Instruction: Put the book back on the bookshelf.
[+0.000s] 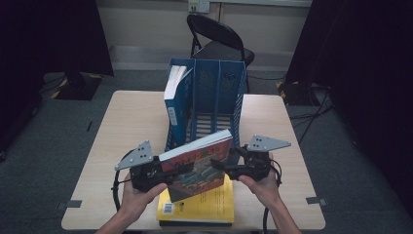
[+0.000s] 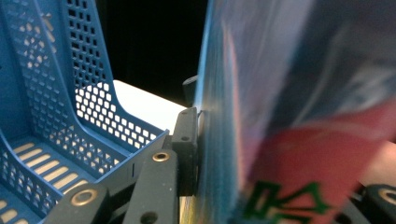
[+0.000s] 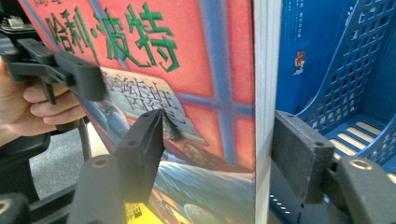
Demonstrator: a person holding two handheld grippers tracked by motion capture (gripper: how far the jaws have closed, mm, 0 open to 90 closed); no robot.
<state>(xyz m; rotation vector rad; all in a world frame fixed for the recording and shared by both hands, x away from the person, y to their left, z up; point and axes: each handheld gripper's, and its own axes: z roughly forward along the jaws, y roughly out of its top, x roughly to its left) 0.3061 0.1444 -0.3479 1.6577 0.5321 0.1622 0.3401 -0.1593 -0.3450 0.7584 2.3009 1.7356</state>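
Glossy red book before perforated blue rack.

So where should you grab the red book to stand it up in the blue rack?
Probably by its side edges, one gripper from each side, about mid-height. The red book is flat and thin, so jaws fit across its thickness. The left gripper already clamps one edge; the right gripper straddles the other edge with open jaws, leaving the end towards the blue rack free.

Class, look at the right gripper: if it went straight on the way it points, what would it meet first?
Probably the red book: the right gripper already straddles its edge, jaws slightly apart from it. The left gripper lies beyond; depth is uncertain.
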